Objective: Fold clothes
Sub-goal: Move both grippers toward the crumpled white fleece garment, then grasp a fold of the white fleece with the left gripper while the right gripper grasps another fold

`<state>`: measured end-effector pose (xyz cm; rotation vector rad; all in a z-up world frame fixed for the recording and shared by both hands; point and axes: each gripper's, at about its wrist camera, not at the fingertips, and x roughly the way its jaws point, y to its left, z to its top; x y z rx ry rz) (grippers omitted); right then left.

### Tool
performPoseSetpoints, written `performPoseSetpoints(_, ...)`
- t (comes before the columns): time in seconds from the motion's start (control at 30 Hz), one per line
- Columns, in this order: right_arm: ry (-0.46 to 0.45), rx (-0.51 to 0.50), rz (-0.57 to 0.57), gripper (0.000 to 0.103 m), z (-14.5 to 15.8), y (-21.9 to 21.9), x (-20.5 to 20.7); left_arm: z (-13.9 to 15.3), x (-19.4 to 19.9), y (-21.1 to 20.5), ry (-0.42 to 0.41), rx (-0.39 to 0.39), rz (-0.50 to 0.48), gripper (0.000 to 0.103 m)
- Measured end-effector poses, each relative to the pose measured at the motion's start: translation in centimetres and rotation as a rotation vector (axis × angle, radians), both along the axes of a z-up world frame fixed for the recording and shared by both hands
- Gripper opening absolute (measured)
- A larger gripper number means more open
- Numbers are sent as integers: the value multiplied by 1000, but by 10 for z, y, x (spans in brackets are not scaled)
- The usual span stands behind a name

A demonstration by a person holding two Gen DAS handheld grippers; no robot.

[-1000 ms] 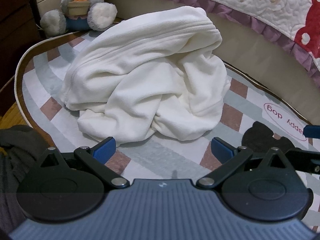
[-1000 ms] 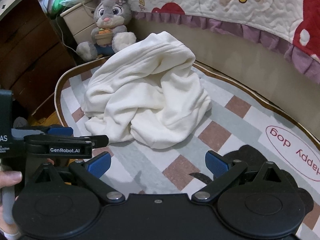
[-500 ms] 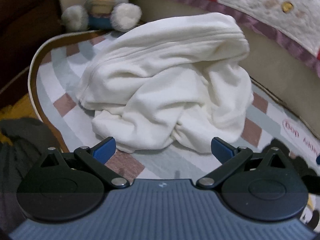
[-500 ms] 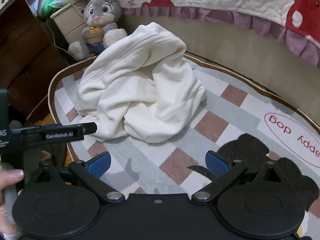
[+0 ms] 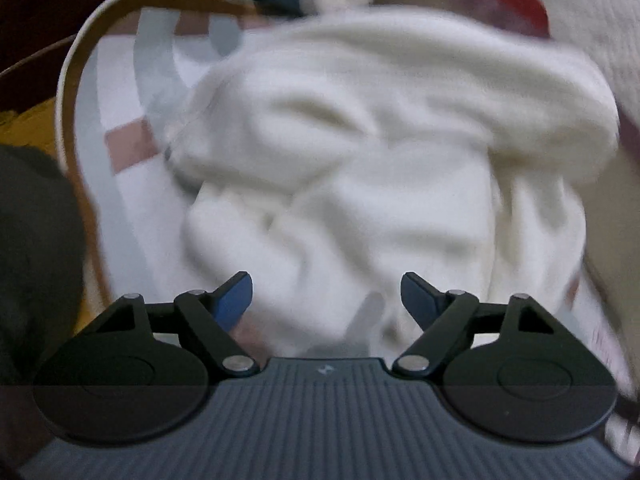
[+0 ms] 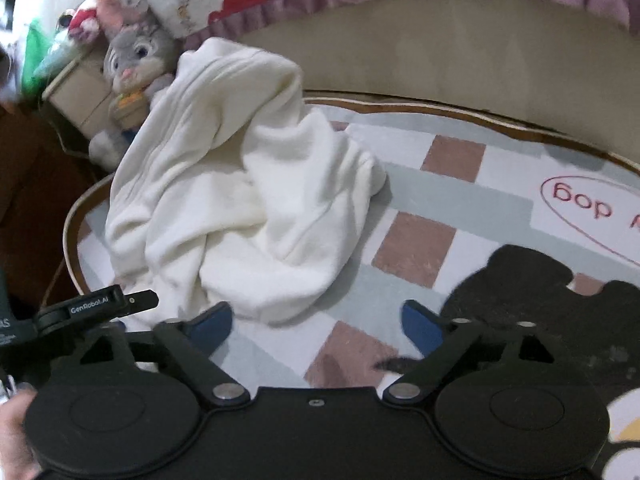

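Observation:
A crumpled cream-white garment (image 6: 248, 200) lies in a heap on the checked rug (image 6: 416, 248). It fills the blurred left wrist view (image 5: 380, 168). My left gripper (image 5: 326, 294) is open and empty, its blue fingertips right at the near edge of the heap. Its body also shows at the left edge of the right wrist view (image 6: 96, 308). My right gripper (image 6: 316, 326) is open and empty, over the rug just in front of and right of the heap.
A grey plush rabbit (image 6: 132, 64) sits beyond the heap, by a cream cabinet (image 6: 76, 96). A bed side with a quilted cover (image 6: 460, 36) runs along the rug's far edge. Dark cloth (image 5: 36, 248) lies left of the rug.
Both grippers have moved closer to the heap; the left one has advanced fast to its near edge and its jaws have narrowed a little. The garment has not moved.

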<state>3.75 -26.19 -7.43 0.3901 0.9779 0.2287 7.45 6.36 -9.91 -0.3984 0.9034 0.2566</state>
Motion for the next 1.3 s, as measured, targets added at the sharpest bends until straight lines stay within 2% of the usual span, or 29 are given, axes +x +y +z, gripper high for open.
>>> performPoseSetpoints(0.07,-24,9,13,51,-10,-3,9,-4,24,1,86,21,34,81)
performPoseSetpoints(0.1,-25,-1,9,24,-15,-3,14,-1,31,3,71,14,46,82)
performPoseSetpoints(0.13,-27,-11,4,19,-21,-3,19,2,38,4,54,7,56,82)
performPoseSetpoints(0.2,-36,-19,-6,19,-32,-3,29,2,50,4,44,-2,56,82)
performPoseSetpoints(0.27,-53,27,-23,20,-41,-4,35,-3,54,3,34,-3,60,81)
performPoseSetpoints(0.3,-56,52,-30,24,-44,-5,38,-7,53,4,20,-5,65,81)
performPoseSetpoints(0.33,-56,76,-34,34,-47,-5,40,-13,48,7,6,-28,72,71)
performPoseSetpoints(0.37,-55,76,-37,42,-48,-4,42,-22,43,13,-5,-87,77,61)
performPoseSetpoints(0.4,-56,51,-40,58,-48,-1,44,-29,38,20,-14,-146,82,59)
performPoseSetpoints(0.43,-56,26,-43,64,-47,1,46,-34,36,28,-20,-206,91,58)
performPoseSetpoints(0.5,-71,-7,-31,64,-46,5,50,-42,32,43,-37,-320,111,58)
performPoseSetpoints(0.63,-84,9,-24,67,-48,3,60,-44,26,60,-139,-444,172,57)
performPoseSetpoints(0.67,-81,26,-24,67,-50,2,62,-45,24,64,-165,-475,187,64)
performPoseSetpoints(0.73,-63,85,-23,67,-56,2,67,-46,21,73,-217,-537,217,71)
performPoseSetpoints(0.83,-50,159,-33,67,-65,3,73,-48,18,84,-286,-626,254,74)
performPoseSetpoints(0.9,-35,173,-36,67,-70,8,78,-53,26,79,-255,-647,202,75)
performPoseSetpoints(0.97,-17,155,-40,71,-76,16,84,-58,35,74,-224,-667,151,80)
performPoseSetpoints(1.03,13,96,-50,86,-83,26,90,-62,43,69,-193,-686,99,83)
performPoseSetpoints(1.1,41,35,-54,86,-91,37,97,-67,52,64,-161,-705,47,83)
performPoseSetpoints(1.2,20,25,-21,86,-100,48,102,-74,65,56,-114,-733,-31,79)
performPoseSetpoints(1.23,-9,29,0,72,-100,50,101,-77,69,54,-99,-742,-57,66)
performPoseSetpoints(1.27,-40,30,27,57,-98,53,99,-79,73,51,-83,-751,-83,47)
performPoseSetpoints(1.3,-55,25,48,22,-94,55,96,-81,76,48,-70,-761,-108,40)
